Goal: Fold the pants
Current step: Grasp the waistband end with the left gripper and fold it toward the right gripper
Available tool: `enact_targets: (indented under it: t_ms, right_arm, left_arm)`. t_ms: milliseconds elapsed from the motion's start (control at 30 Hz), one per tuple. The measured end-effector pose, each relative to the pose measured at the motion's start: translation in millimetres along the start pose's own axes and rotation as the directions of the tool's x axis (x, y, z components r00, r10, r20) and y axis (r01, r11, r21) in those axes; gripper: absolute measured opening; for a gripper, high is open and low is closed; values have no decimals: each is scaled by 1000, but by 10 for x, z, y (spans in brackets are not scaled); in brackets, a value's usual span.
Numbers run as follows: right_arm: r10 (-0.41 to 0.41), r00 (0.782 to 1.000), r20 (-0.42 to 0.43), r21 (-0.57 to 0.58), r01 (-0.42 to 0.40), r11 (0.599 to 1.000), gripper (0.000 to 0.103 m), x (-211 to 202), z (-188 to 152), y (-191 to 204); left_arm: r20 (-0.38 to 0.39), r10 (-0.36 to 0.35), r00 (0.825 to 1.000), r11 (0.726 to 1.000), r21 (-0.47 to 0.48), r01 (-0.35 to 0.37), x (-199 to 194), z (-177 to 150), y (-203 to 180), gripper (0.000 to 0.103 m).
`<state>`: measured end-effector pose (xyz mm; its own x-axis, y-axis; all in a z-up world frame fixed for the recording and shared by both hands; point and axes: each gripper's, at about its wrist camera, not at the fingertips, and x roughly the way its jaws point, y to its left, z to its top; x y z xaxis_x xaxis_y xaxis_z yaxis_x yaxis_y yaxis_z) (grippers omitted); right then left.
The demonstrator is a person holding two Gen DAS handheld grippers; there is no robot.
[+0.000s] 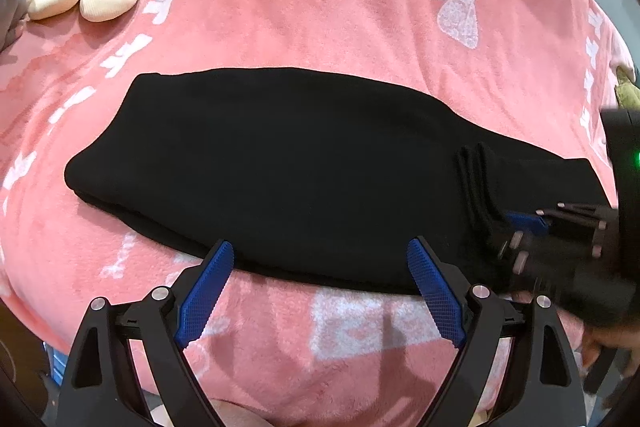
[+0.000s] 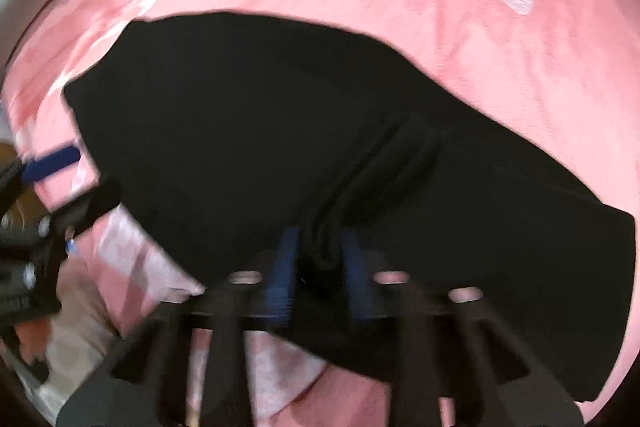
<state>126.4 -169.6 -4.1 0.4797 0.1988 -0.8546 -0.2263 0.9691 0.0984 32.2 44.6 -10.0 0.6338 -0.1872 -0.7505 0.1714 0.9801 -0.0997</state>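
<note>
Black soft-knit pants [image 1: 280, 163], already folded lengthwise, are lying across a pink fleece blanket [image 1: 320, 7] while the right gripper [image 2: 316, 259] is pinching their near edge, seemingly for folding, and the left gripper [image 1: 320, 259], jaws apart, is hovering nearby.

You are looking at black pants [image 1: 288, 163] lying flat as a long, folded band across the middle of the left wrist frame, running from the centre left down to the lower right edge. The fabric is plain, matte and dark, with layered edges showing along the lower left. Toward the right, it bunches into a few narrow upright ridges. In the blurred right wrist frame the pants [image 2: 320, 131] fill the centre, with a pinched fold of cloth gathered at the bottom middle
</note>
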Motion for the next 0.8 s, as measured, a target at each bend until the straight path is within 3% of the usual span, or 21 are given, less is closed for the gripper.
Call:
enact_targets:
  t_ms: [133, 233, 300, 367, 500, 633, 667, 733, 800]
  right_arm:
    - [16, 994, 113, 47, -21, 999, 15, -352, 45, 18]
    - [61, 994, 95, 52, -67, 996, 18, -220, 25, 94]
    - [56, 998, 10, 52, -56, 997, 25, 98, -43, 138]
    - [72, 995, 71, 108, -79, 991, 36, 18, -94, 130]
    - [119, 970, 213, 232, -168, 958, 62, -354, -293, 45]
    - [-12, 976, 218, 211, -35, 977, 68, -535, -540, 139]
    - [-42, 975, 219, 199, -3, 980, 75, -556, -599, 184]
    - [-77, 973, 218, 180, 38, 983, 80, -571, -711, 239]
    - [-46, 974, 223, 188, 3, 982, 81, -564, -772, 237]
  left_arm:
    - [-2, -6, 1000, 1000, -6, 6, 8, -11, 9, 86]
    - [-2, -7, 1000, 1000, -5, 7, 14, -10, -2, 86]
    - [-5, -4, 1000, 1000, -3, 4, 21, -6, -4, 86]
    - [-6, -23, 1000, 1000, -19, 23, 0, 2, 40, 86]
    - [60, -120, 991, 973, -193, 129, -193, 59, 508, 86]
    - [84, -50, 995, 875, -476, 84, -211, 113, 1339, 86]
    - [85, -36, 996, 848, -525, 75, -180, 116, 1509, 86]
    - [64, -11, 998, 767, -639, 50, -64, 101, 1845, 86]
    - [53, -34, 998, 690, -721, 62, 105, 79, 2080, 86]
